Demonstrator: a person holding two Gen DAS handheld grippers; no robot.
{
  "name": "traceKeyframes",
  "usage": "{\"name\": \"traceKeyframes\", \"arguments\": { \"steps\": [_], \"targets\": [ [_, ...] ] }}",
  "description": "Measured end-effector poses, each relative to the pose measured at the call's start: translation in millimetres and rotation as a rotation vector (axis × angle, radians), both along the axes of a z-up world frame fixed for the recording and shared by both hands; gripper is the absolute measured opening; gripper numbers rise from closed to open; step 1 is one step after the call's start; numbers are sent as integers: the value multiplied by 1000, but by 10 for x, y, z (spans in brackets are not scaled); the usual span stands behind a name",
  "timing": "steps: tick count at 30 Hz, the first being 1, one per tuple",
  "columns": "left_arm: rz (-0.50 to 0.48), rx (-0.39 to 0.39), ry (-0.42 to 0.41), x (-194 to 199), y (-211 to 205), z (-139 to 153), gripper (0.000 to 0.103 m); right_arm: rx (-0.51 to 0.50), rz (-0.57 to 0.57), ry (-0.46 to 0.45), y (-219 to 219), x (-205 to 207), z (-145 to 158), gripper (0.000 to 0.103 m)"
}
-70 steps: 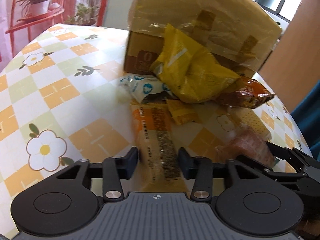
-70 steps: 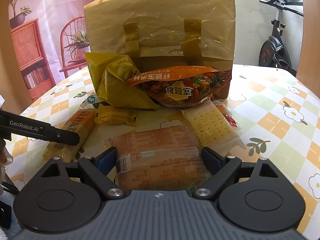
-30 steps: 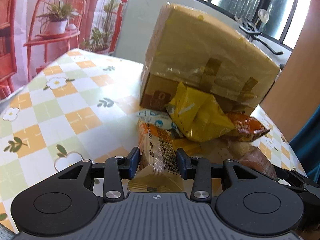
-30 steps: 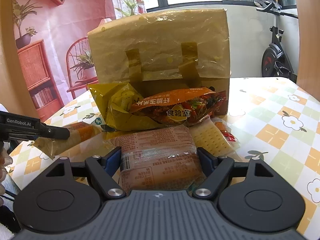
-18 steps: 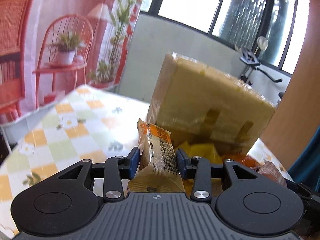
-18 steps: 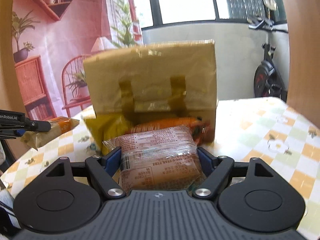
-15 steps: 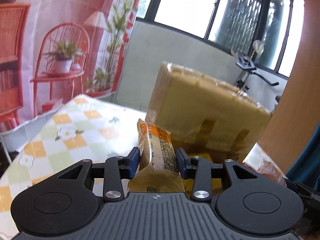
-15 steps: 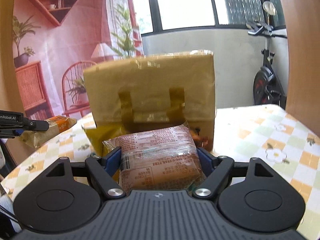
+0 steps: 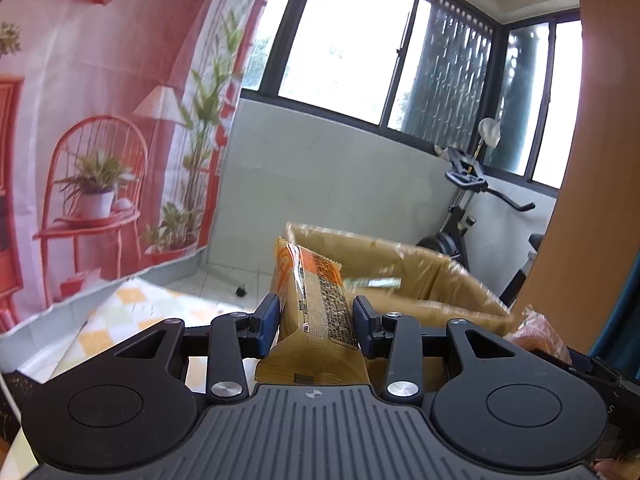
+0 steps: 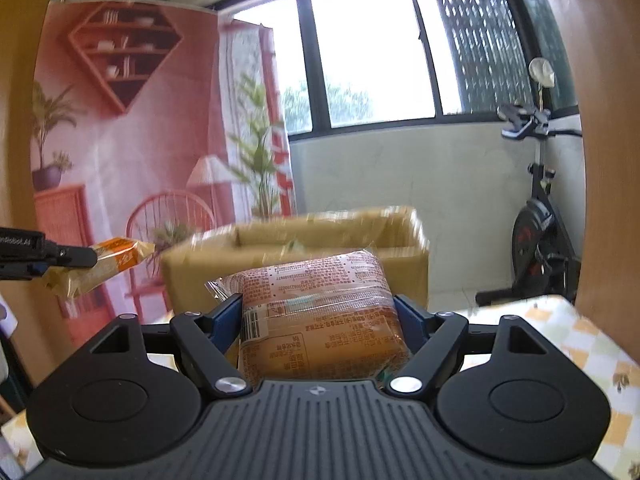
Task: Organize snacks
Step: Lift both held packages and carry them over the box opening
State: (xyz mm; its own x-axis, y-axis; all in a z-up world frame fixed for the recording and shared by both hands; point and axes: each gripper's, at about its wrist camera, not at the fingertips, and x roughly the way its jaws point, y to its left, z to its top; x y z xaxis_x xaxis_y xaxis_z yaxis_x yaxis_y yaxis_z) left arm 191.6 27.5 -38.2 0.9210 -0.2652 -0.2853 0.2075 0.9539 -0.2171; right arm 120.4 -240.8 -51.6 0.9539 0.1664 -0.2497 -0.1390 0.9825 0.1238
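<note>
glossy clear plastic wraps both snack packs (image 9: 316,312) (image 10: 320,320); the cardboard box (image 10: 332,240) looks shiny with tape.

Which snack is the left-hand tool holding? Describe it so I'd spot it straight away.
Start at the big open cardboard box under the window. In front of it, the left gripper clamps a narrow orange packet upright between its fingers. Unlike the wide, flat brown packet in the right gripper, it is slim, with a strip of black print.

Table (image 10: 576,340) covered with checked cloth of orange, green and white squares with flowers. Open cardboard box (image 10: 296,276) seen standing on it, blurred.
</note>
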Motion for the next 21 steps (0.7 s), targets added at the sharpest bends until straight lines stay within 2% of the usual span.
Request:
{"name": "traceKeyframes", "arguments": {
  "steps": [4, 10, 15, 21],
  "targets": [
    [-27, -17, -8, 202, -107, 145, 42, -3, -3, -60, -85, 222, 201, 80],
    [-65, 13, -16, 564, -379, 240, 42, -8, 14, -110, -152, 665, 453, 80],
    [-66, 33, 10, 915, -523, 220, 42, -8, 15, -84, -128, 1146, 499, 80],
    [-61, 67, 53, 1260, -639, 119, 42, -5, -8, -24, -151, 1540, 329, 80]
  ]
}}
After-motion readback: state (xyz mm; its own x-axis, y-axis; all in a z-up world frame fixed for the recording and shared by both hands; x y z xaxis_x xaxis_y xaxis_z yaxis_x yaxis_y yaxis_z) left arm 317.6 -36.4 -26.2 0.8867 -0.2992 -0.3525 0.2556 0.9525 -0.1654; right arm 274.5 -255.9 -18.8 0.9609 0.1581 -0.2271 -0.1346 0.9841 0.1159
